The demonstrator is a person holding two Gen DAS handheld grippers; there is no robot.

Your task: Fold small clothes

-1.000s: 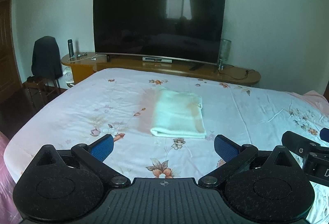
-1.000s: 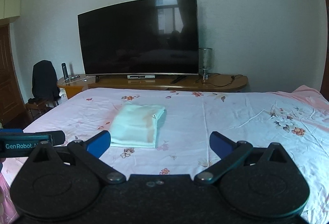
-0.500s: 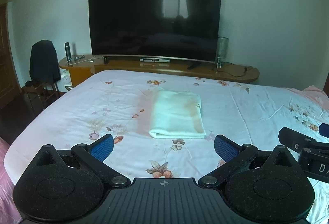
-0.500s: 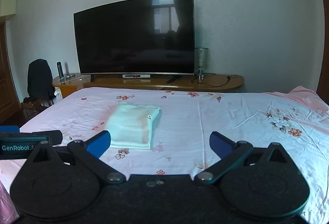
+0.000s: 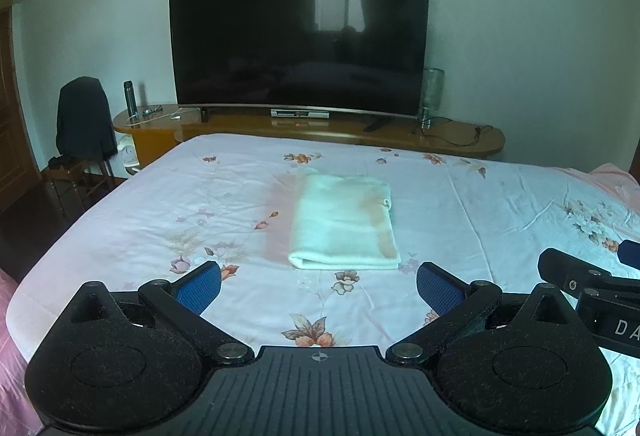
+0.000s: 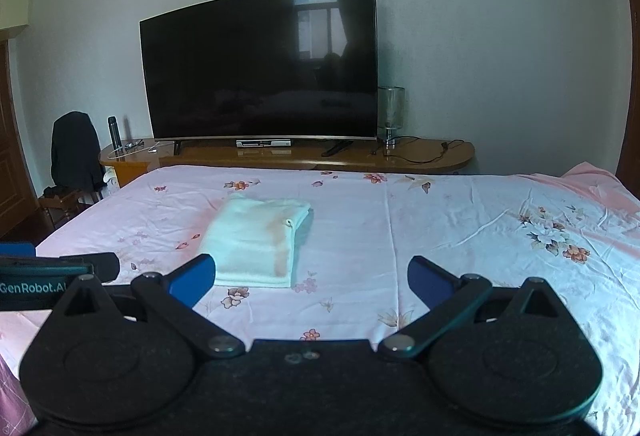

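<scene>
A pale cloth (image 5: 344, 222) lies folded into a neat rectangle on the floral bed sheet (image 5: 460, 220); it also shows in the right wrist view (image 6: 258, 240). My left gripper (image 5: 318, 286) is open and empty, held above the near part of the bed, short of the cloth. My right gripper (image 6: 312, 276) is open and empty, to the right of the left one and just short of the cloth. Neither touches the cloth. Each gripper's body shows at the edge of the other's view.
A large dark TV (image 5: 300, 43) stands on a wooden console (image 5: 400, 133) beyond the bed's far edge. A chair with a dark jacket (image 5: 82, 123) stands at the left. A pink blanket (image 6: 596, 179) lies at the right.
Both grippers have drawn back and risen a little, so the cloth sits slightly farther off. The cloth has not moved. Both stay open.
</scene>
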